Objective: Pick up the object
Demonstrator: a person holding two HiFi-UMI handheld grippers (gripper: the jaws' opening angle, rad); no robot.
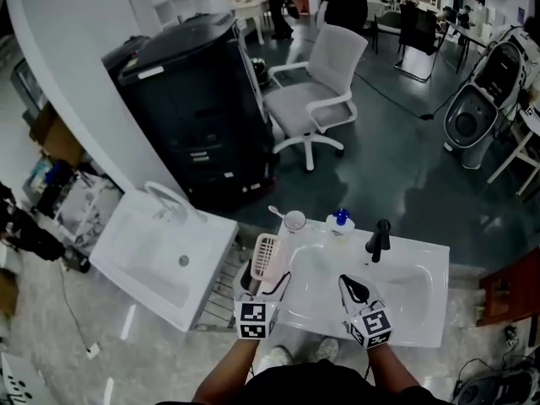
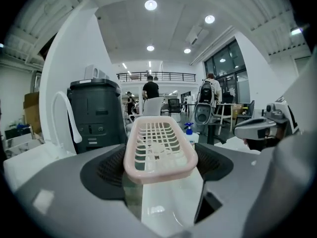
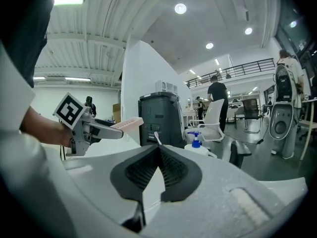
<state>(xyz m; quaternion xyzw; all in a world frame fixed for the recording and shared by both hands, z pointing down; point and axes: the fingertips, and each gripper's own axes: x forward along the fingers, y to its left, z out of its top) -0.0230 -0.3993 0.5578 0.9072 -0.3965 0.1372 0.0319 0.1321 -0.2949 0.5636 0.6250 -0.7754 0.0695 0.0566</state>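
A pale pink slatted soap tray (image 1: 267,257) (image 2: 159,149) is held up above the left rim of the white sink (image 1: 422,310). My left gripper (image 1: 268,278) (image 2: 161,170) is shut on the tray's near end, and the tray sticks out past the fingers. The same tray (image 3: 125,124) shows at the left of the right gripper view. My right gripper (image 1: 355,288) (image 3: 159,152) hovers over the sink basin with its pads together and nothing between them.
A black tap (image 1: 379,240), a blue-capped pump bottle (image 1: 341,221) and a clear cup with a toothbrush (image 1: 294,220) stand along the sink's far rim. A second white basin (image 1: 160,256) lies to the left, with a wire rack (image 1: 221,289) between. Behind are a dark cabinet (image 1: 198,108) and an office chair (image 1: 316,99).
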